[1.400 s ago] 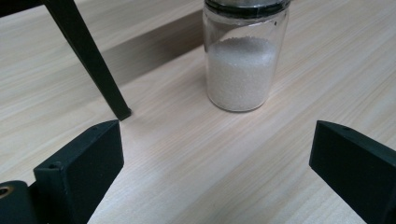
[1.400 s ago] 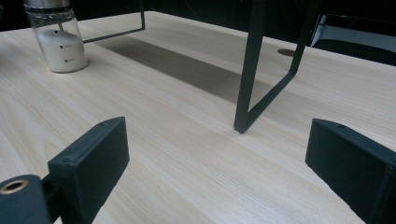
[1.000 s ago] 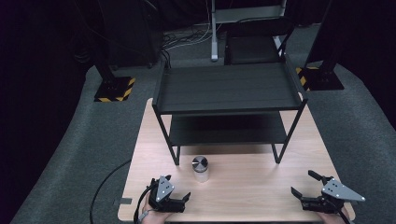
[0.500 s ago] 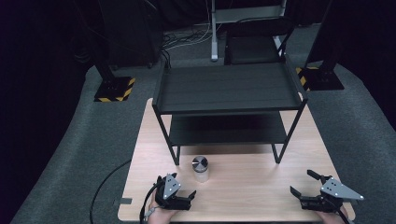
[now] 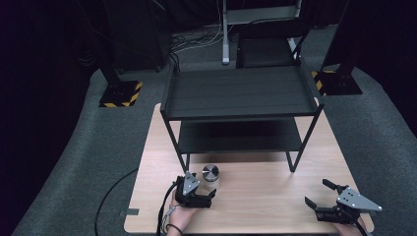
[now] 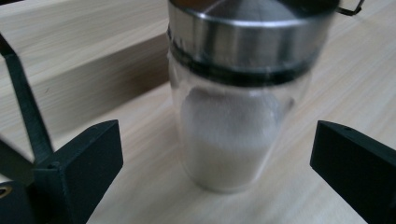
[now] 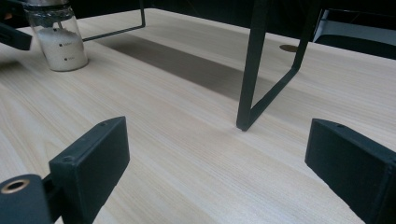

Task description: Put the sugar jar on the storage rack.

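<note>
1. Left gripper [image 5: 202, 192]: located at the near left of the wooden table [image 5: 255, 196], held in a hand [image 5: 177, 212] that enters from the bottom edge of the high view. A cable [image 5: 110, 196] trails from it off the table's left side. The jaws stand wide apart. In the left gripper view, its fingers [image 6: 81, 168] flank the jar on both sides with visible clearance; neither touches the glass.

2. Jar [image 5: 210, 176]: a clear glass container with a metal lid, standing upright on the table directly ahead of the left gripper and just in front of the rack's near left leg. It is roughly half full of a white granular substance, as seen in the left gripper view [image 6: 233, 116] and, farther off, in the right gripper view [image 7: 58, 39].

3. Rack [image 5: 241, 93]: a black two-shelf metal frame standing on the far half of the table. Both shelves are bare. Its near right leg [image 7: 252, 70] meets the tabletop ahead of the right gripper.

4. Right gripper [image 5: 322, 194]: located at the near right of the table, well apart from the jar. The jaws are spread wide with only bare tabletop between the fingers [image 7: 91, 158].
</note>
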The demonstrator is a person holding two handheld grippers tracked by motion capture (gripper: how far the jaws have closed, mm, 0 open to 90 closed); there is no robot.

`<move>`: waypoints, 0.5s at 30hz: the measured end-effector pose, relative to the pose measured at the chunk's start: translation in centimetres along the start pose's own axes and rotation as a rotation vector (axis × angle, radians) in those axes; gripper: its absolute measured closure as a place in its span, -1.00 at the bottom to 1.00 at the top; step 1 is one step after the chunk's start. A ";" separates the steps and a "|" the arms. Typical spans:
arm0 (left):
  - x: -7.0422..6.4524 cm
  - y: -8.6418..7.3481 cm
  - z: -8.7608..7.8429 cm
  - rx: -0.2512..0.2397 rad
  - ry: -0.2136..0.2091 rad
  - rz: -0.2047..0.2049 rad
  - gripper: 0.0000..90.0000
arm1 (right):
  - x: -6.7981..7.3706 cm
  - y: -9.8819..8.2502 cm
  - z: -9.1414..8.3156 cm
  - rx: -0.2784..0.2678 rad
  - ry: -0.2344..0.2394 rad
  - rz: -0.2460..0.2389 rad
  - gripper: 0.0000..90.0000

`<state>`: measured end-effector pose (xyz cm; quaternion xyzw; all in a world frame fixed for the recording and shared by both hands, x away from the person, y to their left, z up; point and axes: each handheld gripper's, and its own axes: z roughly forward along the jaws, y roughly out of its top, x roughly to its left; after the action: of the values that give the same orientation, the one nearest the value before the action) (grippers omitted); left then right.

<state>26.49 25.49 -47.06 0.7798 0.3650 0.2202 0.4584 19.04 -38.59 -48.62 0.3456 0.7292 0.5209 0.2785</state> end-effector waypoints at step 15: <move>-1.6 -0.8 3.0 -0.074 0.016 -0.005 -0.31 | 0.0 0.0 -0.1 0.004 0.000 0.001 -0.87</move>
<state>27.27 22.86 -49.25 0.7596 0.3622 0.2387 0.4846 18.95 -38.62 -48.62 0.3466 0.7300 0.5195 0.2774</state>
